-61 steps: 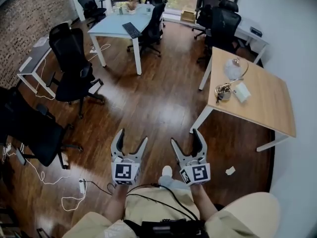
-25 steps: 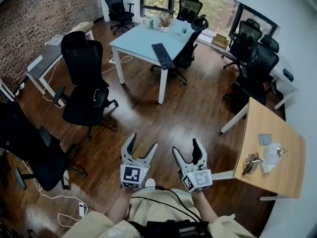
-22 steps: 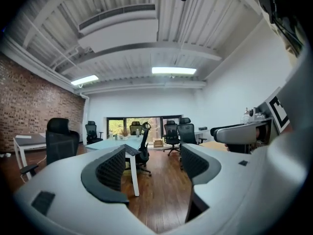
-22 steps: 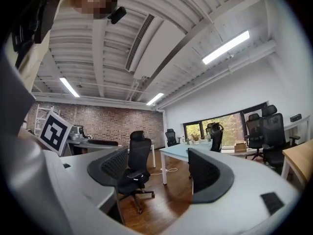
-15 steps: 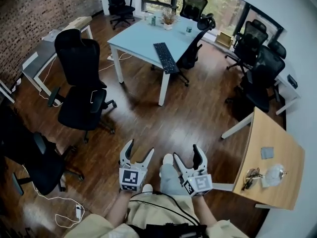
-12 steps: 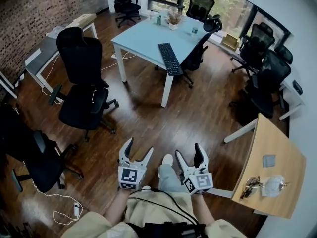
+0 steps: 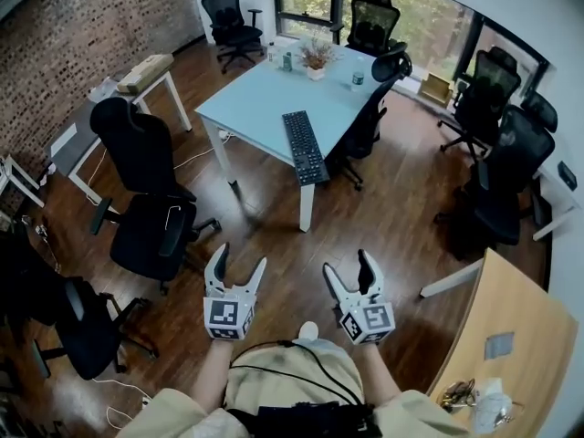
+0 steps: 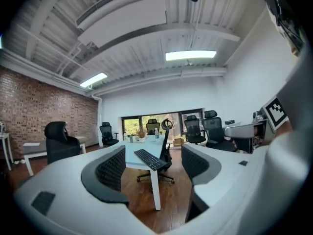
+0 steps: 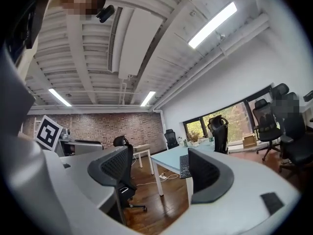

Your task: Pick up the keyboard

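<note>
head view takes in the largest things first: a dark wood floor (image 7: 365, 217) runs ahead of both tools, and on it, well ahead of the jaws, stands a pale blue table (image 7: 265, 108) ringed by black office chairs, one of them (image 7: 151, 199) ahead and to the left of the left gripper (image 7: 239, 258). a wooden desk (image 7: 511, 336) lies off to the right of the right gripper (image 7: 349, 265). the keyboard (image 7: 304, 146), black and long, lies flat on the near part of the blue table, running out to the corner nearest the tools, straight ahead of them and well apart from both. in the left gripper view it shows far off in the gap between the two jaws; in the right gripper view it sits just inside the right-hand jaw, equally distant. both tools are spread wide with only air between the pads, each held level and pointing forward. as for progress, nothing of the pickup itself looks done: the keyboard is untouched, and what remains, i judge, is to close the remaining stretch of floor, bring the jaws to the keyboard's edge, clamp and lift. against the earlier frames, the blue table and keyboard stand nearer the tools, the wooden desk has slid further right and behind, and the jaws keep the same wide spread.
</note>
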`<move>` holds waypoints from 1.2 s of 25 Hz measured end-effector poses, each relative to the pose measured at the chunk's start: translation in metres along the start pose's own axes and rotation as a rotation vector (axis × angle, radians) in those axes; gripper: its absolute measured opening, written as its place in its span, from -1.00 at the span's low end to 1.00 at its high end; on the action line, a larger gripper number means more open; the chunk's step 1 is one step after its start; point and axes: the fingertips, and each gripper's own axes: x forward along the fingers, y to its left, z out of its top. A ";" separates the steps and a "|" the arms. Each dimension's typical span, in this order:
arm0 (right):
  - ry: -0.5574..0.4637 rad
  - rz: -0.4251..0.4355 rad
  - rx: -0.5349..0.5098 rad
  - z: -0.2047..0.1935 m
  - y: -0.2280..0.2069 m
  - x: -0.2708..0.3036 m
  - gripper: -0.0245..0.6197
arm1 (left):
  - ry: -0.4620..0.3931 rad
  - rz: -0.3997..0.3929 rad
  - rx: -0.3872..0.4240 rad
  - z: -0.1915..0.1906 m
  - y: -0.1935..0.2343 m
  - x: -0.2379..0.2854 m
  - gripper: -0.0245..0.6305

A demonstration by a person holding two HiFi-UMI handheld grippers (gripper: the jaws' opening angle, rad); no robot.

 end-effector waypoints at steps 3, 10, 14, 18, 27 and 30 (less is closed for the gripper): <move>0.018 0.036 0.005 -0.005 -0.020 0.024 0.32 | 0.036 -0.016 0.008 -0.005 -0.016 0.032 0.10; 0.112 0.049 0.073 -0.047 -0.037 0.046 0.32 | 0.102 -0.110 0.007 -0.027 -0.045 0.090 0.10; 0.118 0.008 0.099 -0.058 -0.064 0.064 0.32 | 0.109 -0.151 -0.011 -0.033 -0.045 0.131 0.10; 0.120 -0.057 0.083 -0.054 -0.103 0.094 0.32 | 0.102 -0.213 -0.016 -0.038 -0.049 0.181 0.10; 0.144 -0.084 0.034 -0.026 -0.158 0.226 0.32 | 0.071 -0.238 -0.068 -0.026 0.018 0.314 0.10; 0.162 -0.075 0.037 -0.021 -0.169 0.279 0.32 | 0.090 -0.241 -0.104 -0.030 0.048 0.355 0.10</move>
